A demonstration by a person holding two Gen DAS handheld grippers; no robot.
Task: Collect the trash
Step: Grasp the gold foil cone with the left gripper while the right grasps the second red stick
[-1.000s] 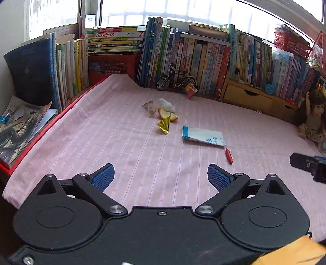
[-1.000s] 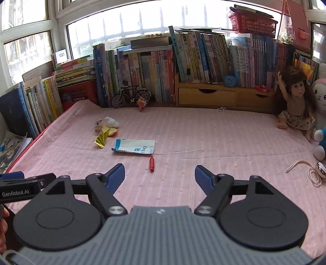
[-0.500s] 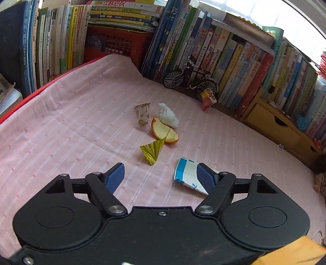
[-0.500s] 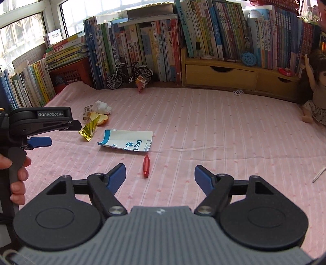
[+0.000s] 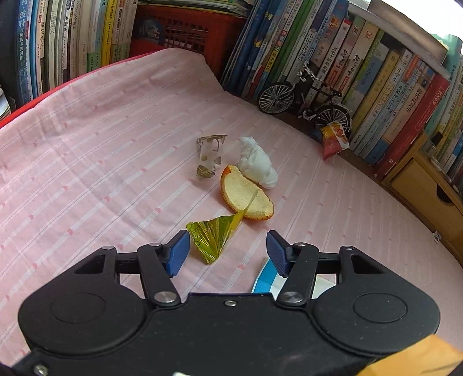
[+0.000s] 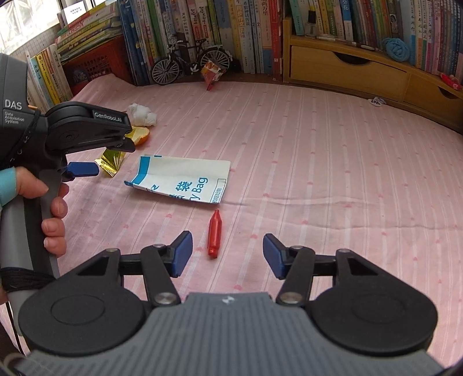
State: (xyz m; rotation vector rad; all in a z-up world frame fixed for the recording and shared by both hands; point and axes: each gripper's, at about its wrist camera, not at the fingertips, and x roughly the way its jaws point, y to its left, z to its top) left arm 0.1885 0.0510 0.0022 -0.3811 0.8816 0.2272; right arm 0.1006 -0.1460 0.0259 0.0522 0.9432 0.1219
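- Two grippers hang over a pink striped bedsheet [image 6: 318, 150]; the left gripper [image 5: 227, 250] is closing its jaws with the gold foil wrapper [image 5: 212, 237] between them, the pads not yet pressing it.
- The right gripper [image 6: 227, 254] is also closing, the red crayon-like stick [image 6: 214, 232] lying between its pads, untouched.
- Readable writing: "GenRobot.AI" and "DAS Data Acquisition System" on the left gripper's body, held by a hand [image 6: 49, 208]; "Bag" in blue beside Chinese characters on the white paper bag [image 6: 182, 180].
- Taking the paper bag as landmark: the stick lies just in front of it, the foil wrapper just to its left.
- Beyond the foil wrapper sit an orange peel [image 5: 246, 193], a crumpled tissue [image 5: 257, 163] and a clear spotted wrapper [image 5: 209, 157], close together.
- Far behind the bag, a red snack packet [image 6: 212, 72] leans by a toy bicycle [image 6: 191, 62].
- Rows of books [image 6: 202, 26] with Chinese spines, a red crate [image 5: 185, 31] and wooden drawers [image 6: 361, 72] line the sheet's far edge.
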